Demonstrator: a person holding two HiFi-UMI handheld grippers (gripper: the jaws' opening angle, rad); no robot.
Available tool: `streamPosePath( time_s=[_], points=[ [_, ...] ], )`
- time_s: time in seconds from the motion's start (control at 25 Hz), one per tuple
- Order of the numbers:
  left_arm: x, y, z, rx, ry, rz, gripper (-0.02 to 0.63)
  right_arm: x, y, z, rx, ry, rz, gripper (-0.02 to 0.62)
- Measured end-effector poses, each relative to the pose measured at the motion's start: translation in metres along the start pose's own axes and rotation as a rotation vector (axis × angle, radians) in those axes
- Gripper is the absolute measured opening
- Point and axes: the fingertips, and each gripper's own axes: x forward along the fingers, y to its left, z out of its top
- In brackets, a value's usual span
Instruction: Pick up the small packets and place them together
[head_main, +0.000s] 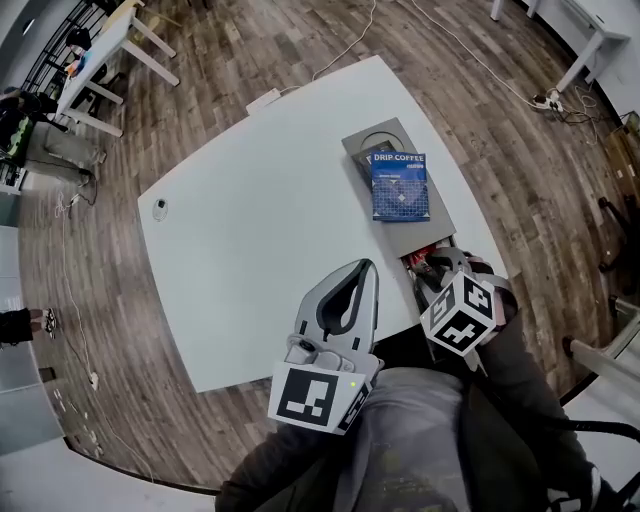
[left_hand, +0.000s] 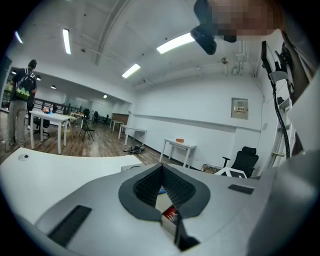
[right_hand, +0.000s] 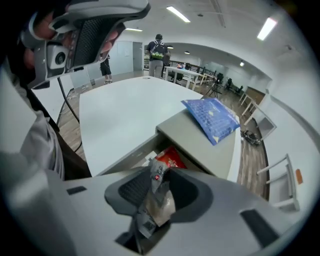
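White table (head_main: 250, 250) spreads ahead of both tools. Left gripper (left_hand: 161, 167) is pressed together and empty, off to the side of the open drawer (right_hand: 131, 156). Right gripper (right_hand: 159, 169) is the nearer one: its jaws stand part spread around a crumpled silver packet (right_hand: 156, 202), whose long axis runs along them. Red packets (right_hand: 170, 160) lie in the drawer just beyond its tips, so dropping it there would likely join them.

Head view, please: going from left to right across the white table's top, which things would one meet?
On the table: small round grey object → white rectangular block at the far edge → blue drip coffee packet, lying on the grey drawer box.
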Motion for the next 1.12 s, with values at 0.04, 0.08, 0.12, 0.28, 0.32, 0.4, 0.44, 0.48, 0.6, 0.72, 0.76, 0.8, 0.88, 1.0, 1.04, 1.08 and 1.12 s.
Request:
streamPosePath(
  time_s=[0.04, 0.08, 0.12, 0.28, 0.32, 0.4, 0.44, 0.48, 0.6, 0.72, 0.76, 0.8, 0.88, 1.0, 1.04, 1.08, 1.12],
  points=[
    [0.001, 0.000, 0.000, -0.002, 0.001, 0.001, 0.003, 0.000, -0.002, 0.000, -0.011, 0.001, -0.008, 0.113],
    [0.001, 0.000, 0.000, -0.002, 0.001, 0.000, 0.003, -0.001, -0.003, 0.001, -0.017, -0.003, -0.014, 0.084],
    [0.002, 0.000, 0.001, -0.002, 0.001, -0.002, 0.003, -0.002, -0.003, 0.001, -0.017, -0.009, -0.018, 0.067],
    [0.000, -0.006, 0.003, 0.007, -0.009, -0.015, 0.003, -0.012, 0.004, 0.001, -0.022, -0.029, -0.034, 0.048],
    [-0.001, -0.008, 0.004, 0.011, -0.013, -0.020, 0.003, -0.016, 0.006, 0.002, -0.024, -0.036, -0.041, 0.048],
    [-0.003, -0.013, 0.007, 0.022, -0.024, -0.034, 0.003, -0.026, 0.008, 0.004, -0.023, -0.057, -0.059, 0.048],
    [-0.004, -0.017, 0.008, 0.026, -0.029, -0.043, 0.003, -0.032, 0.009, 0.006, -0.021, -0.069, -0.069, 0.048],
    [-0.006, -0.020, 0.008, 0.030, -0.034, -0.051, 0.003, -0.039, 0.011, 0.007, -0.019, -0.080, -0.079, 0.048],
    [-0.012, -0.032, 0.011, 0.038, -0.047, -0.075, 0.003, -0.056, 0.014, 0.010, -0.007, -0.113, -0.106, 0.048],
    [-0.017, -0.038, 0.016, 0.053, -0.062, -0.089, 0.003, -0.068, 0.011, 0.017, 0.000, -0.147, -0.130, 0.048],
    [-0.018, -0.038, 0.018, 0.057, -0.067, -0.089, 0.003, -0.071, 0.010, 0.020, 0.001, -0.158, -0.136, 0.048],
    [-0.020, -0.037, 0.019, 0.060, -0.073, -0.086, 0.003, -0.074, 0.008, 0.023, 0.000, -0.168, -0.141, 0.048],
    [-0.022, -0.034, 0.022, 0.060, -0.082, -0.075, 0.003, -0.078, 0.004, 0.030, -0.005, -0.188, -0.156, 0.048],
    [-0.022, -0.029, 0.023, 0.058, -0.088, -0.060, 0.003, -0.081, -0.009, 0.041, -0.013, -0.214, -0.180, 0.048],
    [-0.021, -0.027, 0.023, 0.056, -0.088, -0.054, 0.003, -0.082, -0.014, 0.045, -0.015, -0.221, -0.185, 0.048],
    [-0.020, -0.024, 0.023, 0.052, -0.087, -0.048, 0.003, -0.082, -0.020, 0.049, -0.017, -0.227, -0.188, 0.048],
    [-0.019, -0.022, 0.024, 0.048, -0.086, -0.040, 0.003, -0.082, -0.027, 0.053, -0.019, -0.231, -0.191, 0.048]
  ],
)
